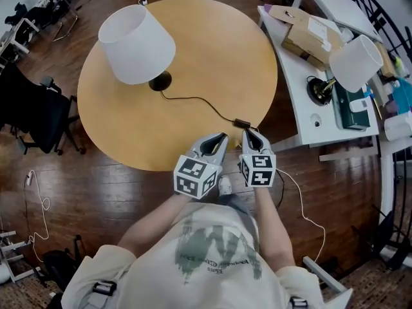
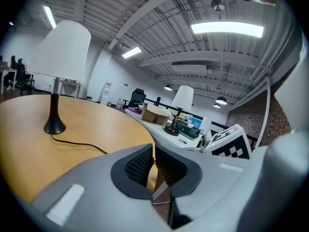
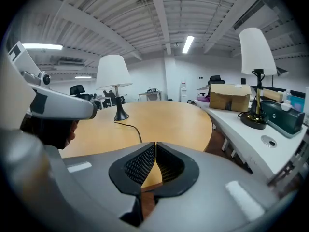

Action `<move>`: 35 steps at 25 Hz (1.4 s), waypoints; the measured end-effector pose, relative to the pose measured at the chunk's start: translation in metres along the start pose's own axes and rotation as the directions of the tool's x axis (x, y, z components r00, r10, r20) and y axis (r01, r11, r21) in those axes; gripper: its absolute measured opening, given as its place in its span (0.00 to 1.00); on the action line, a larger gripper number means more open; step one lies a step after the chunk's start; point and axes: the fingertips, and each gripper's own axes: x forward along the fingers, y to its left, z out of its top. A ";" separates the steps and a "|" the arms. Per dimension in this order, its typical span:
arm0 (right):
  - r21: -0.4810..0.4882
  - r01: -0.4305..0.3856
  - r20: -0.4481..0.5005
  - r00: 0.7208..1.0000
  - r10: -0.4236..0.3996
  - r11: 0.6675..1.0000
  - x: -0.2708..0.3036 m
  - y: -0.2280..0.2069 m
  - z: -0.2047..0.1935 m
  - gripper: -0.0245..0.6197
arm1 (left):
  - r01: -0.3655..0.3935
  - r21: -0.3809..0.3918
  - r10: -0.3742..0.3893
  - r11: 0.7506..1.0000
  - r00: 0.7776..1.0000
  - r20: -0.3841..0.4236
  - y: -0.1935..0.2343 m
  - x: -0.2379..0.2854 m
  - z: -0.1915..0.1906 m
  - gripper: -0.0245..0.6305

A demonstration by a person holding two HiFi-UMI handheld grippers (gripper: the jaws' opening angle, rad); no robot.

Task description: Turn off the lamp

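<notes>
A table lamp with a white shade [image 1: 136, 44] and a black base [image 1: 160, 81] stands on the round wooden table [image 1: 212, 50] at its far left. Its black cord [image 1: 193, 100] runs to a small inline switch [image 1: 241, 122] near the table's front right edge. My left gripper [image 1: 222, 136] and my right gripper [image 1: 248, 132] hover side by side at that edge, just short of the switch. Both are shut with nothing between the jaws. The lamp [image 2: 63, 47] and its cord [image 2: 79, 145] show far left in the left gripper view. In the right gripper view the lamp [image 3: 114, 71] stands ahead beyond the jaws.
A white desk [image 1: 302, 102] stands to the right of the table with a second white-shaded lamp [image 1: 355, 62] and a cardboard box [image 1: 309, 34]. A black office chair [image 1: 32, 114] sits left of the table. The floor is dark wood, with cables on it.
</notes>
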 end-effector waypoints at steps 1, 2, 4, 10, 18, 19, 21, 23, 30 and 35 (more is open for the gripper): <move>-0.004 -0.004 -0.009 1.000 0.004 1.000 0.004 -0.001 -0.003 0.05 | -0.007 -0.002 0.007 1.000 1.000 -0.001 0.002 0.001 -0.001 0.04; -0.006 -0.007 -0.018 1.000 0.007 1.000 0.008 -0.003 -0.005 0.05 | -0.013 -0.003 0.013 1.000 1.000 -0.002 0.003 0.002 -0.001 0.04; -0.006 -0.011 -0.033 0.999 0.011 1.000 0.015 -0.006 -0.008 0.05 | -0.022 -0.004 0.022 1.000 1.000 -0.002 0.006 0.005 0.000 0.04; -0.020 -0.038 -0.070 0.997 0.036 0.999 0.029 -0.006 -0.017 0.05 | -0.040 -0.021 0.040 0.999 0.999 0.000 0.012 0.010 0.001 0.04; -0.023 -0.046 -0.113 0.993 0.043 0.999 0.046 -0.013 -0.020 0.05 | -0.058 -0.028 0.058 0.998 0.998 0.001 0.016 0.014 0.001 0.04; -0.022 -0.047 -0.114 0.993 0.044 0.999 0.048 -0.014 -0.020 0.05 | -0.062 -0.029 0.062 0.998 0.998 0.001 0.017 0.014 0.001 0.04; -0.024 -0.047 -0.114 0.992 0.044 0.999 0.051 -0.016 -0.018 0.05 | -0.069 -0.031 0.069 0.997 0.998 0.001 0.019 0.014 0.002 0.04; -0.029 -0.047 -0.119 0.992 0.043 0.998 0.053 -0.019 -0.017 0.05 | -0.074 -0.033 0.074 0.997 0.997 0.000 0.021 0.014 0.002 0.04; -0.012 -0.034 -0.165 0.986 0.031 0.999 0.065 -0.036 -0.012 0.05 | -0.081 -0.041 0.081 0.996 0.997 0.003 0.022 0.017 0.004 0.04; 0.031 -0.034 -0.183 0.982 0.039 0.999 0.072 -0.045 -0.009 0.05 | -0.089 -0.049 0.089 0.995 0.996 0.002 0.023 0.018 0.004 0.04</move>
